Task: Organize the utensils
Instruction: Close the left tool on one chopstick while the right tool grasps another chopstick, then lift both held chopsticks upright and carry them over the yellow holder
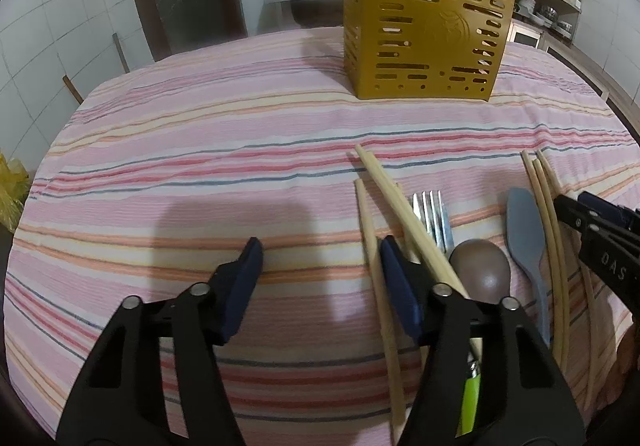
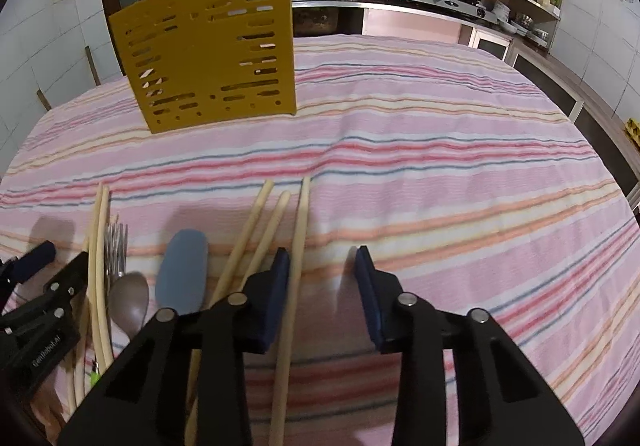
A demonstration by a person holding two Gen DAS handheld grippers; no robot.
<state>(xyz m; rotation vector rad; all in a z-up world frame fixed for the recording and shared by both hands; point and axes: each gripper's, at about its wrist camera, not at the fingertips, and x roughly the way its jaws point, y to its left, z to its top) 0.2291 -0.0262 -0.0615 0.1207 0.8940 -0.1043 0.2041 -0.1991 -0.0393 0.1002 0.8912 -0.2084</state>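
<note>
You have five pale wooden chopsticks in all. Two of them cross just ahead of the right finger of your left gripper. The other three chopsticks lie by the left finger of your right gripper. Between those groups you have one silver metal fork, one brown rounded spoon and one grey-blue flat plastic spoon. One lime-green handle shows under your left tool. Far ahead stands one mustard-yellow perforated plastic utensil holder.
</note>
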